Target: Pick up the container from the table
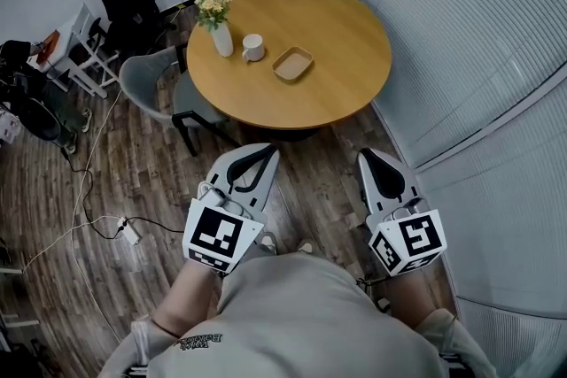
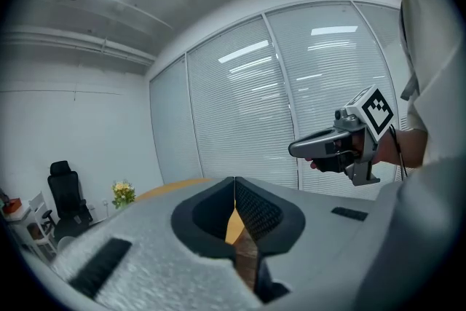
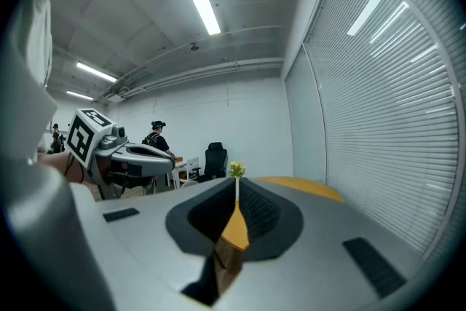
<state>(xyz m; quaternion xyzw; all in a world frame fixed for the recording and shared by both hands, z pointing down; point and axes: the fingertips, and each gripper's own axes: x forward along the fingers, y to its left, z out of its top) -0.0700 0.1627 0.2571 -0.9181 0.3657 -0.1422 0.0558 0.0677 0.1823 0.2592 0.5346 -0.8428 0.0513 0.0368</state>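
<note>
From the head view: left gripper (image 1: pixel 268 152) and right gripper (image 1: pixel 368 157) held low before the torso, side by side, tips angled toward the round table (image 1: pixel 345 93). The container (image 1: pixel 292 64) lies there beside a mug (image 1: pixel 253 47), well apart from both. Left gripper view: jaws pressed together, nothing between; right gripper view: same, empty.
</note>
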